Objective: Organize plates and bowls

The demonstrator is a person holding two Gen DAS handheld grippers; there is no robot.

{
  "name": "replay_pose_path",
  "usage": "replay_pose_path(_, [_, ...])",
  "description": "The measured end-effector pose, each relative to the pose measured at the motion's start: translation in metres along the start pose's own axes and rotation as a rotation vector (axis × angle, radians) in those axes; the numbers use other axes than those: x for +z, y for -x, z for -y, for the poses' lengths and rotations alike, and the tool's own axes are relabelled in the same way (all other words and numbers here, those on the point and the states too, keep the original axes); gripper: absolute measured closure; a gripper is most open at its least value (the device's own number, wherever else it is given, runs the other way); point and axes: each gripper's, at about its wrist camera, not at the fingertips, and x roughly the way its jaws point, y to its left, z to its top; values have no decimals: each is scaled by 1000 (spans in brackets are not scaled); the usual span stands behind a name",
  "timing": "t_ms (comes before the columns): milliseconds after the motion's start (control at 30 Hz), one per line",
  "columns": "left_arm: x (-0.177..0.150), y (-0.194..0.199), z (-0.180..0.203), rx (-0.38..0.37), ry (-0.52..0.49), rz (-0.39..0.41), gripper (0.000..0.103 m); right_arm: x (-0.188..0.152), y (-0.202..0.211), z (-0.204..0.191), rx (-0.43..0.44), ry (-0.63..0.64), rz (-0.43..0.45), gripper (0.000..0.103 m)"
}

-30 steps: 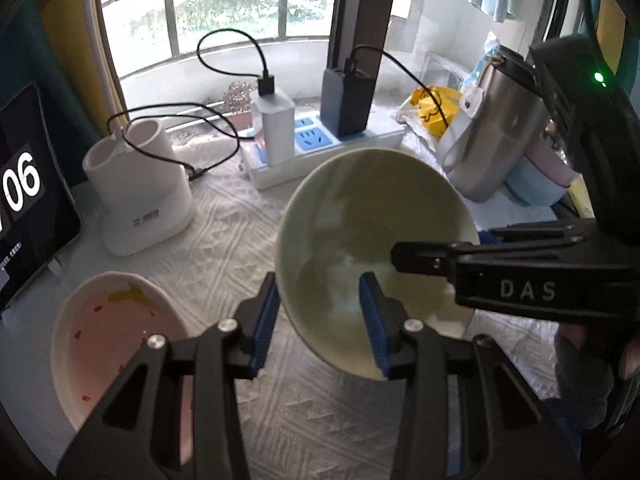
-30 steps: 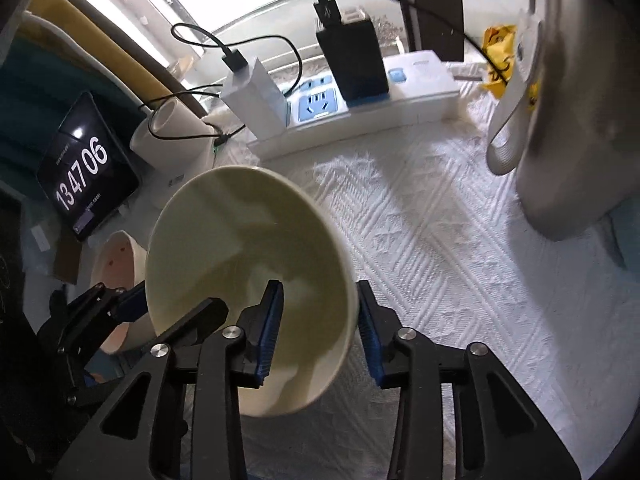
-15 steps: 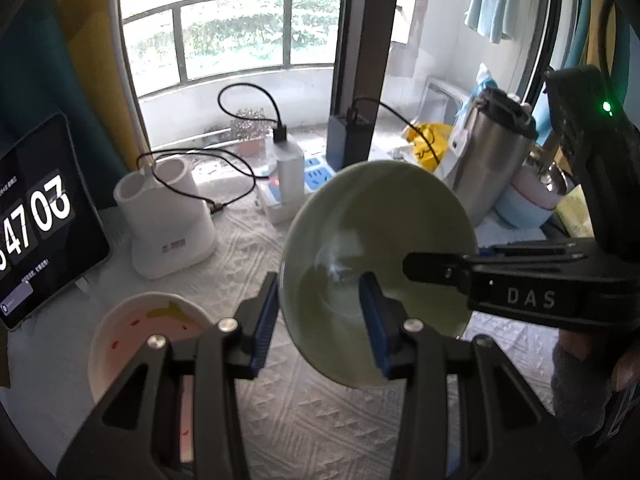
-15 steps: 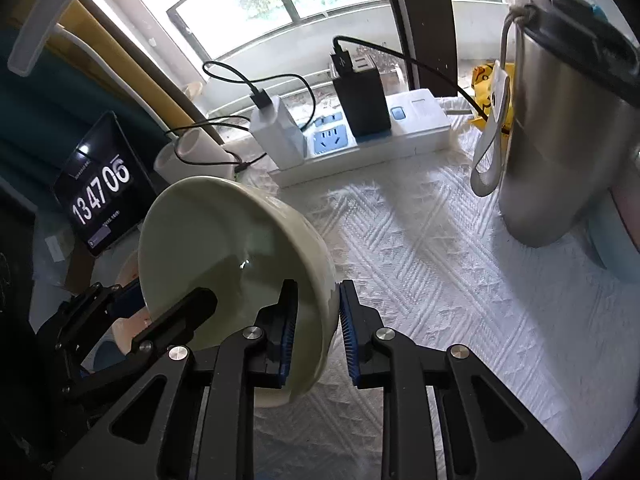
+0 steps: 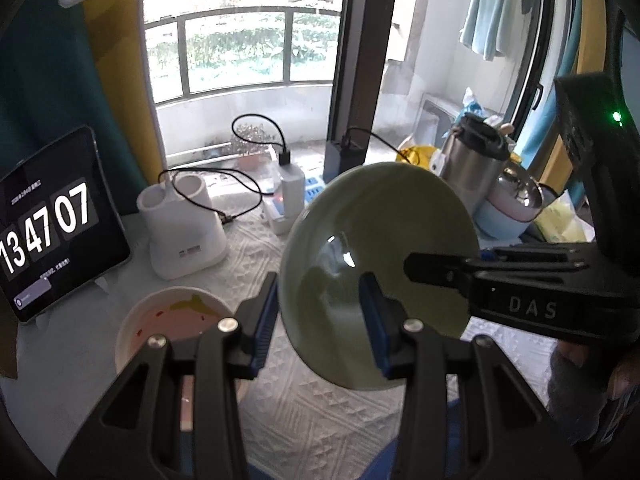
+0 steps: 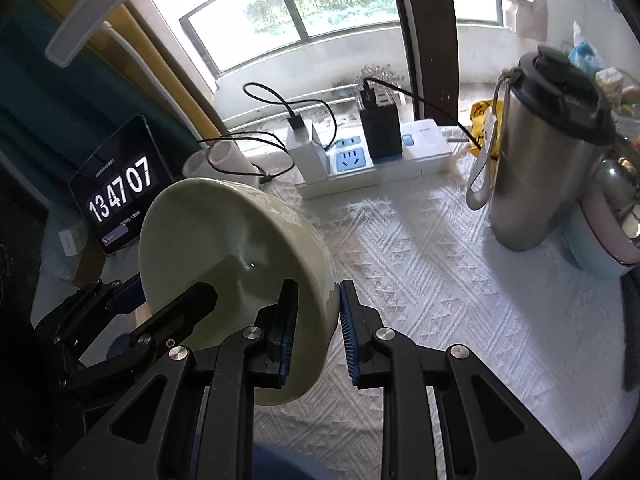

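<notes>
My right gripper (image 6: 316,320) pinches the wall of the pale green bowl (image 5: 380,256), one blue pad inside and one outside the rim. The bowl hangs in the air above the white textured cloth (image 6: 440,280), tipped on edge, its hollow facing my left gripper (image 5: 320,320); nothing lies inside but a wet sheen. My left fingers (image 5: 264,320) stand apart, gripping nothing, the bowl just ahead of them. At eight o'clock in the left view a pink bowl (image 5: 172,320) sits on the table, holding a yellow smear and red specks. At two o'clock stands a steel tumbler (image 5: 472,164) with its lid on. Against a second ago, the bowl is higher and tipped further, my right pads have closed on its wall, and the tablet clock (image 5: 48,224) reads 13 47 07.
</notes>
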Motion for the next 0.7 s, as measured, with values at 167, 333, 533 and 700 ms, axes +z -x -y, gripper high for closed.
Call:
replay_pose_path(167, [-4,18,1,-5,5,19,62,-7,14,-9,-8,8,18,80])
replay_pose_path(333, [-7,35,1,-2,8,32,62,-15,27,-17,-9,14,35,80])
replay_pose_path(533, [-14,55,4,-4,6,53,62,-26,44,-26,-5,15,50,80])
replay_pose_path(700, [-20,71,8,-6,1,71,62,-33,60,-32,-9,21,71,80])
